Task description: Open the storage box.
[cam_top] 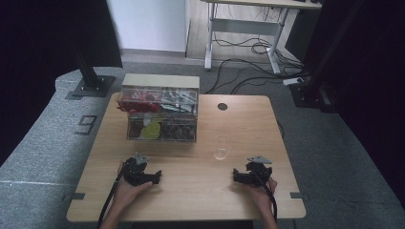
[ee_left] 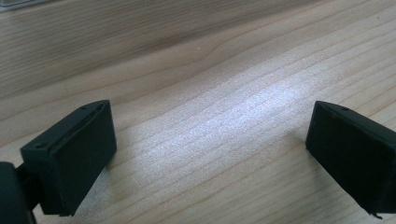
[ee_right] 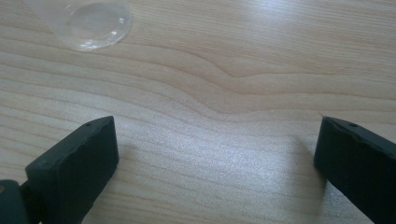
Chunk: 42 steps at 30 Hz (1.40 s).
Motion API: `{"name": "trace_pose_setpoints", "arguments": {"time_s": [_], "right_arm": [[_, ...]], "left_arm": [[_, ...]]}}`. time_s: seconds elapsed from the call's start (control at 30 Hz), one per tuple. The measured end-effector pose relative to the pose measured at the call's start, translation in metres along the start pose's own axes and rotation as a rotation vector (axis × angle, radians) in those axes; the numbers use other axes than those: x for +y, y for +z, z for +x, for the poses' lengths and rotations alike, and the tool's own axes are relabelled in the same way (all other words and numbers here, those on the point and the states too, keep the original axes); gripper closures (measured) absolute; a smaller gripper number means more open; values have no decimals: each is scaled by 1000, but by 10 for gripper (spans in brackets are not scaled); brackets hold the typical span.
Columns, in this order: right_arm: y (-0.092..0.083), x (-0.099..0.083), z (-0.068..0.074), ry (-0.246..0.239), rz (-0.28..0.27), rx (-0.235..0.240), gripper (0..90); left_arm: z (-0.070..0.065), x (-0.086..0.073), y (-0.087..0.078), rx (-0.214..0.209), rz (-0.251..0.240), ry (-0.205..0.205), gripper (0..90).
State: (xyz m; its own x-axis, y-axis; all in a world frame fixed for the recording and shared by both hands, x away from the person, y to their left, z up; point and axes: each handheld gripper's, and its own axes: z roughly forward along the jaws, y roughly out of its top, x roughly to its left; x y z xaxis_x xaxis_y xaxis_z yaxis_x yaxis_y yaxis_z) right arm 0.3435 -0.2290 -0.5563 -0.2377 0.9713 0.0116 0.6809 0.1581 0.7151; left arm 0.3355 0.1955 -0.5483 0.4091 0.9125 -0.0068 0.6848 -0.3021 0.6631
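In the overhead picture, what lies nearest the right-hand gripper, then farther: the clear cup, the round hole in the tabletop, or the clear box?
1. Clear cup, just ahead-left of the right gripper.
2. Round hole, beyond the cup, near the far edge.
3. Clear box, far-left.

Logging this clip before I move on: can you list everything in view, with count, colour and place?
Light wooden table: one, pale wood, centre of the high view, with a dark round hole near its far edge.
Clear plastic compartment box: one, transparent, far left of the table, holding red, yellow-green and dark items; what they are cannot be told.
Clear plastic cup: one, transparent, right of the box, ahead of the right gripper.
White-legged desk: one, on the floor behind the table, black cables under it.
Black posts: two, flanking the table's far side.
Left gripper: black, open, empty, near left edge.
Right gripper: black, open, empty, near right edge.
Person's hands: two, holding the grippers.
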Motion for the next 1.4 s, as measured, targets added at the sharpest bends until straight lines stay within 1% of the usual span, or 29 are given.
{"name": "trace_pose_setpoints", "arguments": {"time_s": [0.13, 0.17, 0.2, 0.23, 0.3, 0.37, 0.43, 0.5, 0.53, 0.57, 0.6, 0.63, 0.7, 0.73, 0.8, 0.83, 0.87, 0.9, 0.93, 0.97, 1.0, 1.03, 1.1, 1.27, 1.3, 1.33, 1.37, 1.4], "right_arm": [[0, 0, 0, 1, 0, -1, 0], [0, 0, 0, 2, 0, -1, 3], [0, 0, 0, 2, 0, -1, 3], [0, 0, 0, 1, -1, -2, 5], [-1, 0, 0, 0, -2, -2, 7], [-1, -1, 0, 1, -3, -2, 9], [-1, -1, -1, 1, -3, -3, 10], [-1, -1, -1, 0, -3, -3, 10], [-1, -1, -1, 0, -3, -3, 10], [-1, -1, -1, 1, -3, -3, 10], [-1, -1, -1, 1, -3, -3, 10], [-1, -1, -1, 1, -3, -3, 10], [-1, -1, -1, -1, -3, -1, 10], [-1, -1, -1, -2, -3, 1, 10], [-1, 0, -2, -3, -3, 2, 10], [-1, 0, -2, -3, -3, 3, 10], [-1, 0, -2, -3, -3, 3, 10], [-1, 0, -2, -3, -3, 3, 10], [-1, 0, -2, -3, -3, 3, 10], [-1, 0, -2, -3, -3, 3, 10], [-1, 0, -2, -3, -3, 4, 13], [-1, 0, -2, -3, -3, 4, 13], [-1, -1, -2, -5, -5, 5, 16], [-1, -1, -2, -5, -5, 6, 16], [-1, -1, -3, -5, -5, 6, 16], [-1, -1, -3, -5, -5, 6, 16], [-1, -1, -3, -5, -5, 6, 16], [-1, -1, -3, -4, -5, 5, 17]], "left_arm": [[1, 0, -1, 3, 4, -2, 26], [1, 0, -2, 3, 6, 0, 46], [2, 0, -2, 2, 7, 1, 46], [2, 0, -3, 0, 7, 2, 86], [4, 0, -4, 1, 3, 1, 127], [5, 0, -5, 14, -5, -14, 166], [4, 0, -6, 16, -7, -16, 212], [4, 0, -8, 21, -11, -10, 263], [4, 0, -10, 19, -11, 1, 263], [8, 1, -13, 19, -20, 2, 280], [10, 1, -16, 22, -34, -4, 303], [15, 1, -21, 31, -50, -14, 329], [22, 1, -29, 31, -91, -44, 386], [25, 1, -33, 34, -105, -49, 414], [27, 0, -37, 38, -120, -46, 466], [27, 0, -40, 43, -122, -43, 519], [27, 0, -40, 43, -122, -43, 539], [28, 0, -42, 51, -124, -35, 539], [28, 1, -44, 60, -127, -32, 567], [30, 2, -47, 60, -135, -30, 567], [31, 2, -51, 54, -146, -31, 586], [33, 2, -54, 46, -157, -38, 586], [37, 2, -58, 30, -176, -58, 618], [43, 4, -66, -11, -195, -85, 657], [43, 5, -67, -13, -198, -91, 701], [44, 6, -68, -23, -200, -99, 701], [45, 7, -70, -46, -203, -106, 735], [46, 8, -71, -56, -205, -111, 759]]}}
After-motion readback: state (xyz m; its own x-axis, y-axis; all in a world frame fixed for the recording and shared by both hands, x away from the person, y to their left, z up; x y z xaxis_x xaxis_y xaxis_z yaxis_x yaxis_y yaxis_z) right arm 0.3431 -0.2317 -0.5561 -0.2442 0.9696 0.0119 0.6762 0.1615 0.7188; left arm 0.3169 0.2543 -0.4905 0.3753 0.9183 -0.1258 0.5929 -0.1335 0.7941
